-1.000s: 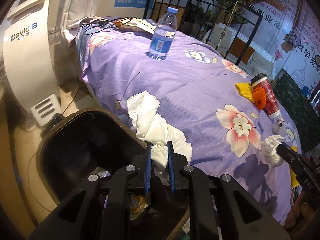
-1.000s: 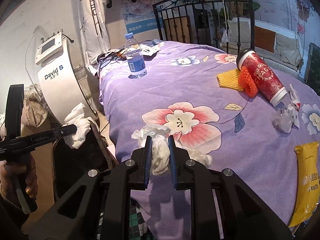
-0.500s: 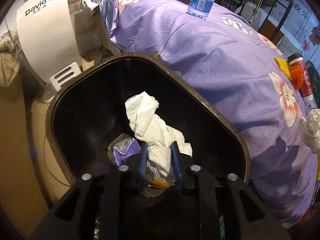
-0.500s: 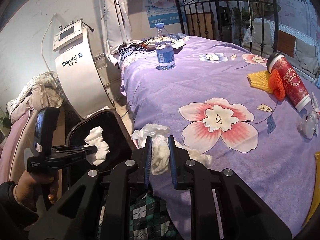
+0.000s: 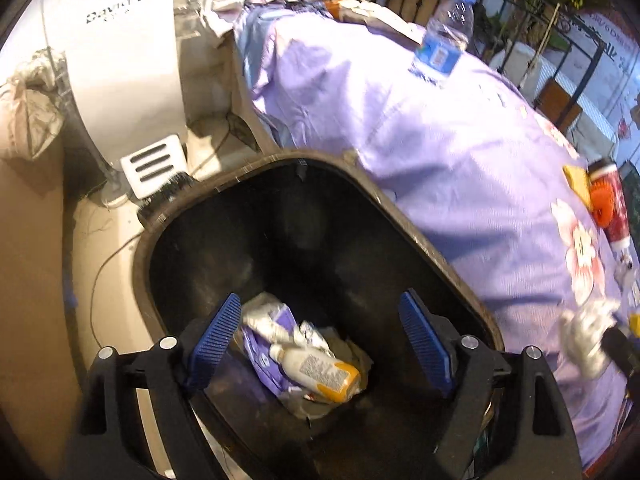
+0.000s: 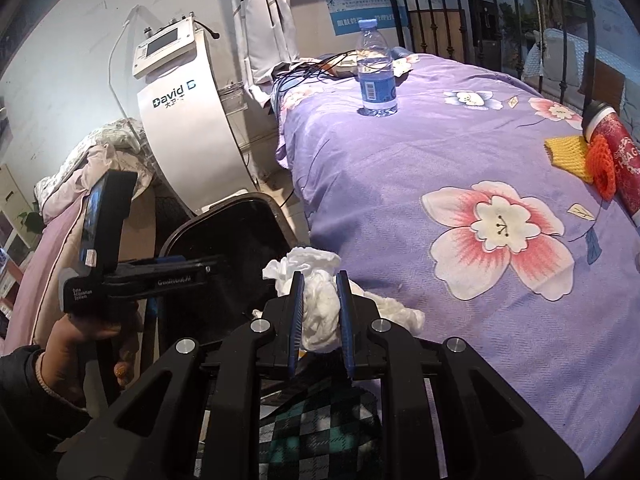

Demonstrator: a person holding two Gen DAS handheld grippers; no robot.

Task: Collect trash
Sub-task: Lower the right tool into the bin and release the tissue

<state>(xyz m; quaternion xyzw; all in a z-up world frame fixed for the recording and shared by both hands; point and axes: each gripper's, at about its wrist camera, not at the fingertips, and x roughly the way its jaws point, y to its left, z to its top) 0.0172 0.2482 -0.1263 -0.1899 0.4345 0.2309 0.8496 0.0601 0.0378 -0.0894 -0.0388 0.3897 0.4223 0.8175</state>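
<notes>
Left gripper [image 5: 320,336]: poised over the open black bin [image 5: 420,236], jaws spreading apart with nothing between the blue pads [image 5: 214,338]; directly beneath, on the bin floor, lie a white-and-yellow squeeze bottle [image 5: 316,368] and purple wrappers [image 5: 264,356]. Right gripper [image 6: 320,320]: jaws pinching a crumpled white tissue wad [image 6: 320,304], held at the edge of the bed [image 6: 400,200], just at 3 o'clock of the bin's rim. Bed, purple floral cover — carries a water bottle [image 6: 376,76] upright toward 12 o'clock; a red cup [image 6: 620,160] lying on its side at 2 o'clock, with orange foam netting [image 6: 602,168] around it and a yellow foam net [image 6: 568,156] just beside. White standing machine [image 6: 180,120] — on the floor at 11 o'clock of the bin. A hand [image 6: 96,332] grips the left gripper's handle at 9 o'clock in the right wrist view.
</notes>
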